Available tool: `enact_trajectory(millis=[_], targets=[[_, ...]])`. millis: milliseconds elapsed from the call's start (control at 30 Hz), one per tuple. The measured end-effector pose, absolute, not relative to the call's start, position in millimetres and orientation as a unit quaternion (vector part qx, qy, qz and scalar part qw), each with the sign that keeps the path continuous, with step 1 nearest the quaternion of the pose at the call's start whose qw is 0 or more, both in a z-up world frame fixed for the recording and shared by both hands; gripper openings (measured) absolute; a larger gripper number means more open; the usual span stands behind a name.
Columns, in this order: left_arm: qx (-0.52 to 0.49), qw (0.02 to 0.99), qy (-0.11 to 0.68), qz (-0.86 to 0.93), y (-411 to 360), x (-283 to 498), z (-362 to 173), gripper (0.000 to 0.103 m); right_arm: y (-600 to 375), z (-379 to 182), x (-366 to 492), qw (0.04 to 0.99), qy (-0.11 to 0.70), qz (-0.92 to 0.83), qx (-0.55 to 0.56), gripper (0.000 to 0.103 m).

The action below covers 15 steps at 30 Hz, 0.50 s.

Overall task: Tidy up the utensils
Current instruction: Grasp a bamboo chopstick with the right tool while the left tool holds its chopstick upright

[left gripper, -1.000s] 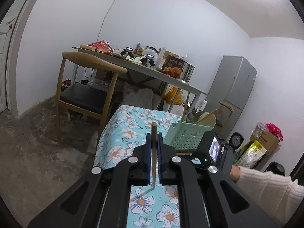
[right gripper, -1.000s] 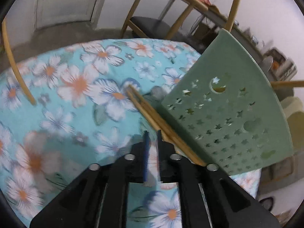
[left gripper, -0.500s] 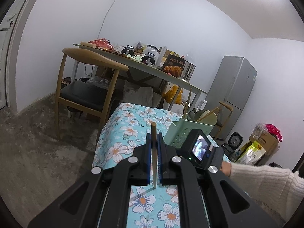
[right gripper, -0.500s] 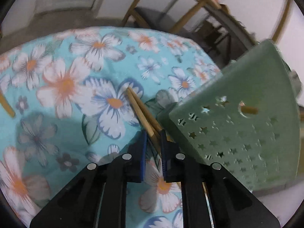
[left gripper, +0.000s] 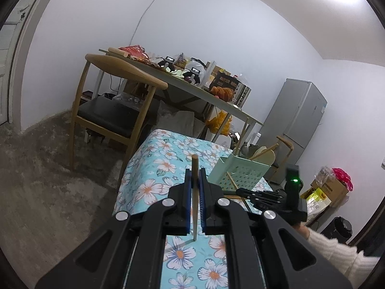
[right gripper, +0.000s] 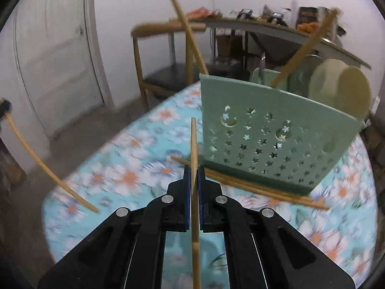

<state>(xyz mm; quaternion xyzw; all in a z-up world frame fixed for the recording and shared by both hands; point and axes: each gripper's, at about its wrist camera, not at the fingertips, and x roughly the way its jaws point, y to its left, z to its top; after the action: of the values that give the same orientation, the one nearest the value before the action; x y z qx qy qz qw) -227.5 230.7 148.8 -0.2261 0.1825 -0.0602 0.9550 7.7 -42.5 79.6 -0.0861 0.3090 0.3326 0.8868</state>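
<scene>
in the left wrist view, a wooden chair (left gripper: 113, 106) stands at the left on the bare floor, with a long cluttered table (left gripper: 182, 82) behind it against the white wall. the left claw (left gripper: 195, 187) sits low in the middle, clamped together on a single wooden chopstick (left gripper: 195, 192) that stands nearly upright between its blue pads above the surface (left gripper: 154, 168), which wears a turquoise cloth with white and orange flowers. just right of it, the pale green utensil holder (left gripper: 238, 175) stands on the surface, holding wooden spoons and a chopstick that pokes out of its top. further right, the right claw (left gripper: 243, 191) reaches in from the side near the foot of the holder, carried by a person's arm in a cream sleeve (left gripper: 336, 255). a grey fridge (left gripper: 293, 125) stands in the far right corner.

in the right wrist view, a door is at the left, and the left claw's chopstick (right gripper: 45, 168) curves down over the surface's edge. in the middle, the right claw (right gripper: 194, 183) is shut tight on another chopstick (right gripper: 194, 168), lifted clear of the surface and pointing forward. right of it, two loose chopsticks (right gripper: 252, 187) lie on the cloth along the base of the star-punched holder (right gripper: 272, 139).
</scene>
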Motion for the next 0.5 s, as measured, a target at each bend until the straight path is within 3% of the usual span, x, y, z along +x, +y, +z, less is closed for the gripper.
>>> enact_trajectory(millis=[200, 500], targets=[[-0.217, 0.958, 0.176, -0.070, 218.3, -218.5, 162.0, 0.005, -74.0, 97.7, -19.4, 0.908, 0.246, 0.335, 0.048, 0.004], [-0.202, 0.969, 0.095, -0.107, 169.1, -181.0, 222.6, 0.005, -135.8, 142.4, -20.8, 0.915, 0.136, 0.303, 0.229, 0.004]])
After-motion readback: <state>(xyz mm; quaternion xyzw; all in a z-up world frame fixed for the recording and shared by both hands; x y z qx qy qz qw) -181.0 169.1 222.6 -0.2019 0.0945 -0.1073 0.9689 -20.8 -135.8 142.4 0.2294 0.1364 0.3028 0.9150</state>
